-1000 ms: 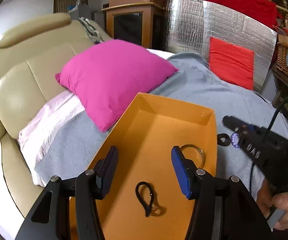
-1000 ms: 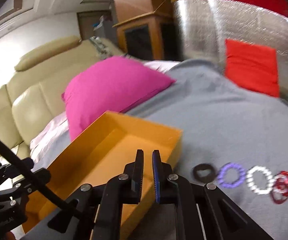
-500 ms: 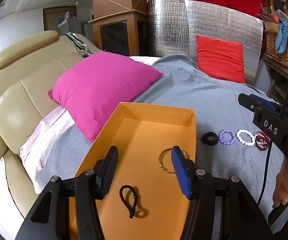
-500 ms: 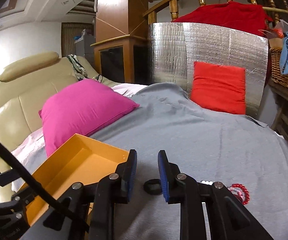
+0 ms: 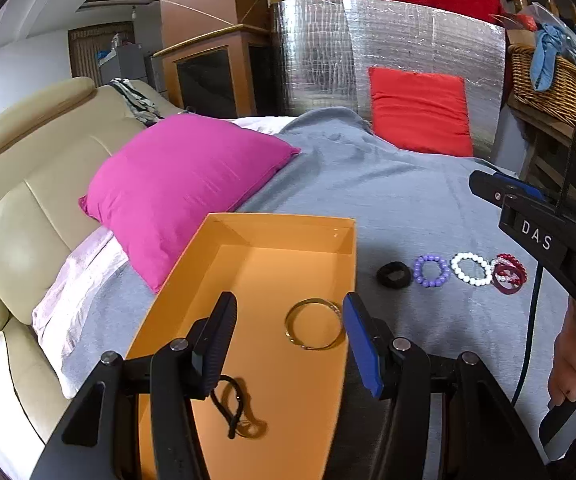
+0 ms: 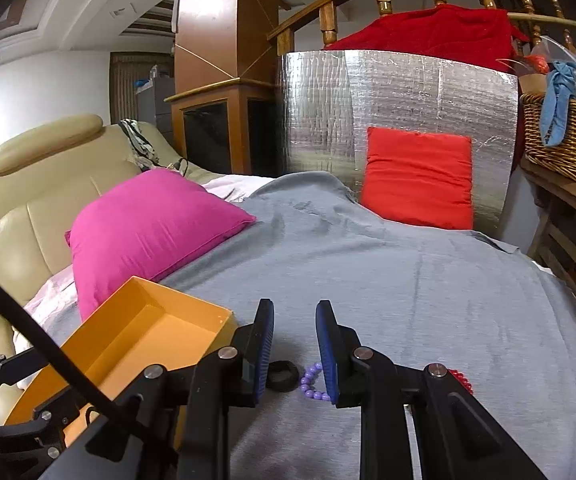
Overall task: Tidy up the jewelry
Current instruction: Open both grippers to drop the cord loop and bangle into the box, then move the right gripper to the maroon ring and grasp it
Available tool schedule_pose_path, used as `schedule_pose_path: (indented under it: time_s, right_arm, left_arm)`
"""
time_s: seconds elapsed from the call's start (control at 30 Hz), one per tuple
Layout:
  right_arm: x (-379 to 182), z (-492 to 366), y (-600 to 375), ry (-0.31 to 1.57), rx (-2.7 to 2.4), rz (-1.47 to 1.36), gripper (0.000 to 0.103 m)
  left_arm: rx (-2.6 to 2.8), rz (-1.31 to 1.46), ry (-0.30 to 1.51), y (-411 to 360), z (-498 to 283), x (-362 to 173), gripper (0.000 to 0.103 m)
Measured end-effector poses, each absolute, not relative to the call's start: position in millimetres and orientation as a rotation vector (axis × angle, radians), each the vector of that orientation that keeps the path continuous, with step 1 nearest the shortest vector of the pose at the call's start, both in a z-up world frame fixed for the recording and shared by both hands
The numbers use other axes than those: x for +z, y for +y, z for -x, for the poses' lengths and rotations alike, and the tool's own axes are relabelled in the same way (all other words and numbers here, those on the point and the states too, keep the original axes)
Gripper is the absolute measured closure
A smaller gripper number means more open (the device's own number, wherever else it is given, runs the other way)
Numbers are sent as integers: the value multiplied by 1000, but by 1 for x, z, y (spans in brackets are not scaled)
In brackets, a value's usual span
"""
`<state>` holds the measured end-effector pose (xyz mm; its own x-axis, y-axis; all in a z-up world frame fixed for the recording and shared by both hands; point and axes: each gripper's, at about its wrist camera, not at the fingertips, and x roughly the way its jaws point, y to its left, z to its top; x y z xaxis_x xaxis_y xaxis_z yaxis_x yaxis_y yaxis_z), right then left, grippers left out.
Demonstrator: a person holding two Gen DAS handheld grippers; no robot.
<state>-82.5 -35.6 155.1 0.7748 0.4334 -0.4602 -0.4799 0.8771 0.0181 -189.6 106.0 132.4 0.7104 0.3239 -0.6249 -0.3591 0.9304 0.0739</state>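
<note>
At the far left a beige leather sofa (image 5: 16, 208) runs along the edge of the bed, with a magenta cushion (image 5: 180, 184) leaning against it on the grey blanket (image 5: 368, 184). Just beside the cushion lies an open orange box (image 5: 280, 224). The left gripper (image 5: 288, 344) hangs over the box with its jaws spread wide and nothing between them. On the box floor a black cord loop (image 5: 232, 404) lies near the left finger, and a gold bangle (image 5: 314, 324) lies flat just beside the blue-padded right finger.

To the right of the box, on the blanket, four pieces sit in a row: a black ring (image 5: 394, 275) nearest the box, then a purple bead bracelet (image 5: 431, 271), a white bead bracelet (image 5: 471, 269) and a red bead bracelet (image 5: 508, 278), the last two touching.

The right gripper (image 6: 294, 344) sits above this row, its jaws partly open and empty. In its own view the black ring (image 6: 282, 374) shows in the gap between the fingers and the purple bead bracelet (image 6: 312, 384) lies partly hidden behind the right finger.

Farther back a red cushion (image 5: 420, 112) leans on a silver foil panel (image 5: 388, 48), and a wicker basket (image 5: 552, 76) stands at the far right.
</note>
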Motion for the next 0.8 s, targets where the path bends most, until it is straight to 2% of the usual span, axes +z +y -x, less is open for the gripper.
schedule_pose_path:
  time_s: [0.43, 0.57, 0.63, 0.8]
  right_arm:
    - [156, 76, -53, 476, 465, 107, 78]
    - [151, 58, -75, 524, 470, 54, 64]
    - [148, 41, -96, 566, 458, 1, 60]
    - [125, -14, -187, 747, 425, -283, 60]
  left_arm:
    - [327, 32, 683, 81, 177, 136, 47]
    - [292, 22, 705, 73, 169, 135, 47]
    - [268, 13, 717, 67, 165, 133, 47]
    - [178, -4, 775, 45, 153, 122, 45]
